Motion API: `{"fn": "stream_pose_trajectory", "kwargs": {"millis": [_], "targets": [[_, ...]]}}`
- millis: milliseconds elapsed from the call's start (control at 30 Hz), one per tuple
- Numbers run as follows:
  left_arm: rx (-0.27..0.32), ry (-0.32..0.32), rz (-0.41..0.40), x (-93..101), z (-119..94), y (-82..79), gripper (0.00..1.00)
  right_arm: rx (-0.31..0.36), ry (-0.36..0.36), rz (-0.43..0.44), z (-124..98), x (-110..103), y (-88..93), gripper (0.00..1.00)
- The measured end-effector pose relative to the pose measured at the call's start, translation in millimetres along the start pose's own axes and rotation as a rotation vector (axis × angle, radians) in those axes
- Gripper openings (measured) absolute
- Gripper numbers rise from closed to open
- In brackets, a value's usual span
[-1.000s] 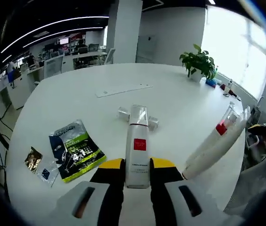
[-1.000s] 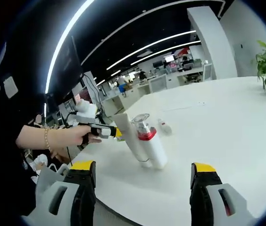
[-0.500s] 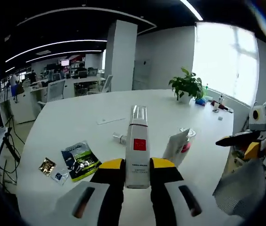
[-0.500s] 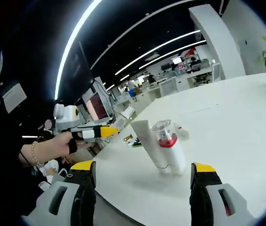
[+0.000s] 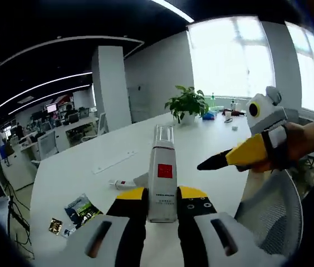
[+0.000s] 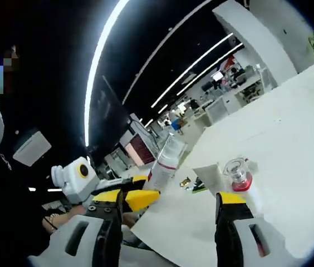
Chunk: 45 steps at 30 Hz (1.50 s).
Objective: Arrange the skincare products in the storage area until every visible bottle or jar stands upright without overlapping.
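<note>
Aloft, left gripper [image 5: 161,203] fingers clenched on white bottle [image 5: 162,175], right gripper [image 6: 171,208] fingers released.

1. Your left gripper [image 5: 162,201] clamps a white bottle [image 5: 162,183] of smooth, satiny plastic with a clear, glossy cap.
2. Its jaws look like matt black plastic tipped in yellow, on pale grey moulded shells.
3. The table [image 5: 84,172] is a smooth white surface with a soft sheen.
4. The sachets [image 5: 81,209] lying on it look like shiny printed foil.
5. In your right gripper view, the red-collared bottle [image 6: 238,174] has a transparent, glassy-looking cap.
</note>
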<state>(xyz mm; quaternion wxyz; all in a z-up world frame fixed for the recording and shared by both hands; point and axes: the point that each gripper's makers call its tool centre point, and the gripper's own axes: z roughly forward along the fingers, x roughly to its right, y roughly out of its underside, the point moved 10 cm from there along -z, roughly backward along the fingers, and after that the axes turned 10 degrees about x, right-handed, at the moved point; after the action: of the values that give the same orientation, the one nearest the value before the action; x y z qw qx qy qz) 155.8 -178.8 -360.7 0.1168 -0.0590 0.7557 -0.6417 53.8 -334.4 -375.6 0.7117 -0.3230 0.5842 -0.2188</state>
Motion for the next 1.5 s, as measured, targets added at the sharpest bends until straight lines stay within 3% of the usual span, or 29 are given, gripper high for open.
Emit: {"fn": "stream_pose_trajectory", "kwargs": {"millis": [100, 200, 500, 733, 800, 967, 1100, 1200, 1267, 1333, 1367, 1433, 1500], "targets": [[0.023, 0.024, -0.025, 7.3, -3.4, -3.1, 0.19, 0.045, -0.026, 0.106, 2.4, -1.4, -0.3, 0.6], [0.039, 0.028, -0.027, 14.7, -8.2, -8.5, 0.19, 0.055, -0.033, 0.149, 3.9, -2.7, 2.2, 0.56], [0.058, 0.039, -0.014, 28.1, -17.9, -13.3, 0.19, 0.073, -0.077, 0.203, 8.8, -12.6, 6.2, 0.38], [0.063, 0.043, -0.023, 32.9, -22.2, -13.5, 0.19, 0.068, -0.084, 0.199, 10.1, -15.6, 8.8, 0.21], [0.061, 0.039, -0.027, 32.7, -23.7, -13.3, 0.19, 0.066, -0.087, 0.202, 10.8, -16.9, 8.5, 0.21], [0.059, 0.051, -0.038, 33.3, -25.3, -9.5, 0.2, 0.043, -0.093, 0.108, 10.8, -20.0, 8.6, 0.13], [0.058, 0.103, -0.053, 35.2, -27.1, -5.2, 0.23, -0.013, -0.13, 0.016, 10.0, -20.7, 8.5, 0.12], [0.073, 0.144, -0.094, 36.2, -30.5, -4.6, 0.34, -0.05, -0.151, -0.041, 8.1, -18.7, 5.5, 0.12], [0.076, 0.173, -0.13, 33.3, -35.8, -3.7, 0.42, -0.094, -0.207, -0.107, 7.3, -18.1, 0.8, 0.12], [0.088, 0.23, -0.191, 37.1, -38.5, -7.2, 0.47, -0.15, -0.27, -0.152, 6.6, -19.4, -1.5, 0.12], [0.151, 0.343, -0.338, 30.4, -46.5, -16.3, 0.45, -0.259, -0.4, -0.254, 6.9, -24.9, -4.9, 0.12], [0.21, 0.374, -0.434, 24.0, -49.9, -23.7, 0.43, -0.319, -0.467, -0.286, 7.1, -28.2, -5.2, 0.12], [0.262, 0.375, -0.47, 17.5, -52.0, -30.2, 0.43, -0.386, -0.519, -0.314, 7.5, -30.6, -4.1, 0.12]]}}
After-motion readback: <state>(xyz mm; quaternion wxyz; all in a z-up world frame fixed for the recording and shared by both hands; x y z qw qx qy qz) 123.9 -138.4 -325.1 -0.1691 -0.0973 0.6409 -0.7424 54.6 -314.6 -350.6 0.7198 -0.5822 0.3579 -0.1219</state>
